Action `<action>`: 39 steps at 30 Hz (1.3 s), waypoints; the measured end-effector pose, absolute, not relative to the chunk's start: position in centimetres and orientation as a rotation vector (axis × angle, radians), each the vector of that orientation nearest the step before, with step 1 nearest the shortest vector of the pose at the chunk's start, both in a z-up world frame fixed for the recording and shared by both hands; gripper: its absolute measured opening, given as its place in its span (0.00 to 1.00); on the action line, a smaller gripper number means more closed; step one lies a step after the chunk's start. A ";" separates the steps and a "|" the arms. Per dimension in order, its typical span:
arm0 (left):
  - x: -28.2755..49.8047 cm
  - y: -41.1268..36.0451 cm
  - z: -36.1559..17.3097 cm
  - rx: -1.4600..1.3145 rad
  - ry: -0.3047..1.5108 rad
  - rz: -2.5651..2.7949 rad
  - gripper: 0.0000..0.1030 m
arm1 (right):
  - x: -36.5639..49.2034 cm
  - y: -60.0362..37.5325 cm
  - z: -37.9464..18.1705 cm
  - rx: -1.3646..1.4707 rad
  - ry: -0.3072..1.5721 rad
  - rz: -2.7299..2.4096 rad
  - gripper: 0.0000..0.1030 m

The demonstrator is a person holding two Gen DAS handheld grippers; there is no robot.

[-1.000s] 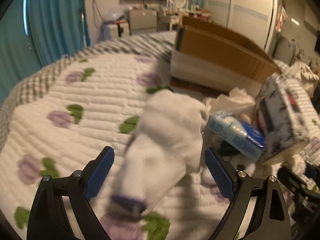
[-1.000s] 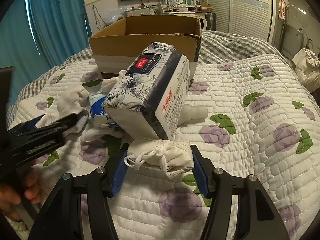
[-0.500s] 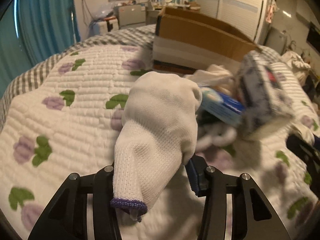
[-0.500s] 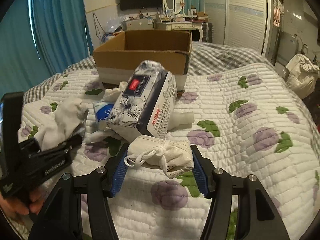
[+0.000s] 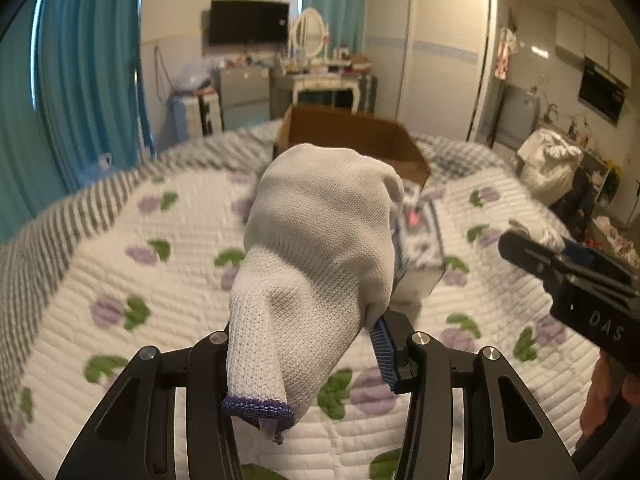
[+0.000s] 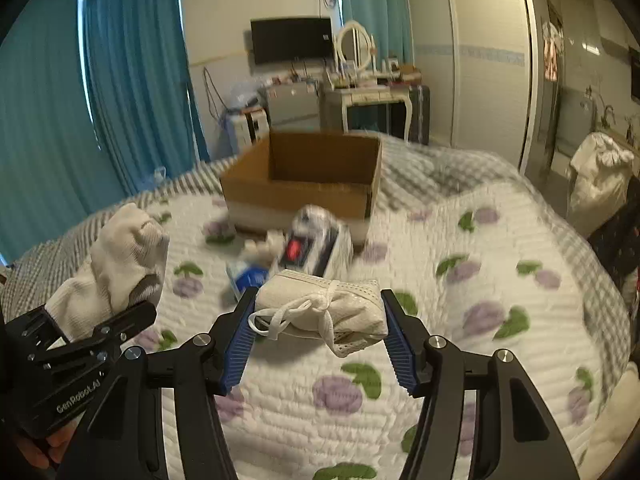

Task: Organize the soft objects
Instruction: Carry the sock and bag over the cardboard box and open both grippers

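My left gripper (image 5: 304, 344) is shut on a white knit glove (image 5: 316, 256) with a purple cuff, held up above the bed; the glove also shows in the right wrist view (image 6: 120, 264). My right gripper (image 6: 320, 336) is shut on a bundle of white face masks (image 6: 324, 312) tied by their ear loops, lifted off the quilt. An open cardboard box (image 6: 308, 176) stands on the bed beyond both; its far rim shows behind the glove in the left wrist view (image 5: 352, 128). The right gripper's body (image 5: 572, 280) shows at the right in the left wrist view.
On the flowered quilt (image 6: 460, 280) before the box lie a dark floral tissue pack (image 6: 316, 248), a blue packet (image 6: 250, 276) and other white soft items (image 6: 264, 244). A white bag (image 6: 600, 176) stands at the right. Teal curtains (image 6: 120, 80) hang at the left.
Both grippers have risen well above the bed with their loads. The left gripper closed on the glove a second ago. The box now lies straight ahead and farther below.
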State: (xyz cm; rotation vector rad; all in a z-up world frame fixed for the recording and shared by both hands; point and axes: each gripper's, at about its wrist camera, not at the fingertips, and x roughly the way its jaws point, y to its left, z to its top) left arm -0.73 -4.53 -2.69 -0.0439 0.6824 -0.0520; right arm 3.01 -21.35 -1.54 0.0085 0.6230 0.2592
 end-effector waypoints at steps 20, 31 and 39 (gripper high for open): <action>15.2 -5.6 3.2 -0.033 0.636 -0.079 0.44 | 19.4 -20.0 7.5 -0.071 0.540 0.340 0.57; 25.7 -5.4 -2.1 0.043 0.712 -0.045 0.44 | 32.4 -19.2 0.3 -0.070 0.664 0.358 0.57; 26.1 -5.4 -3.5 0.025 0.694 -0.003 0.83 | 34.2 -19.7 -0.7 -0.006 0.677 0.364 0.80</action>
